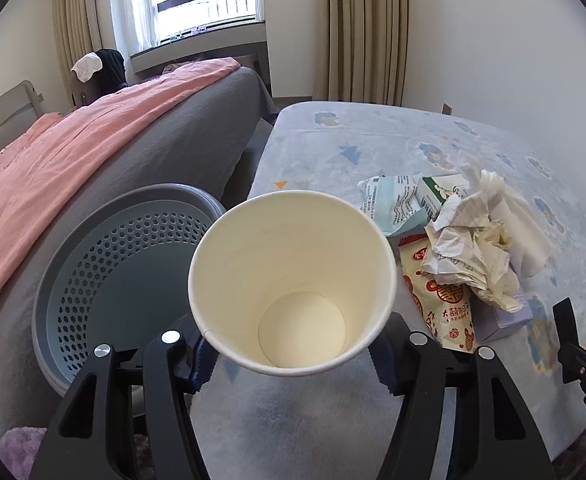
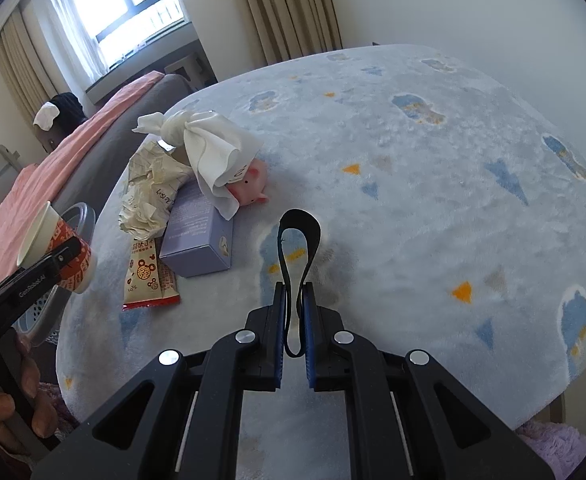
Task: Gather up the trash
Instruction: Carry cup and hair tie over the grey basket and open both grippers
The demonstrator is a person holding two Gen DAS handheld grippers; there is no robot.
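Left wrist view: my left gripper [image 1: 293, 356] is clamped on a smooth paper cup [image 1: 293, 280], mouth toward the camera, its long axis running along my fingers. Left of the cup stands a round perforated grey-blue bin [image 1: 105, 264]; right of the cup, on the fluffy patterned blanket [image 1: 373, 140], lie a glossy snack wrapper [image 1: 441, 300] and crumpled paper [image 1: 461, 248]. My right gripper [image 2: 293, 320] pinches a thin black strap loop [image 2: 299, 236], standing up from the tips.

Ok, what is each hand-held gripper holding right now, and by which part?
Left hand-held gripper clamps the paper cup by its side walls. Right hand-held gripper pinches a black strap loop near its lower end.
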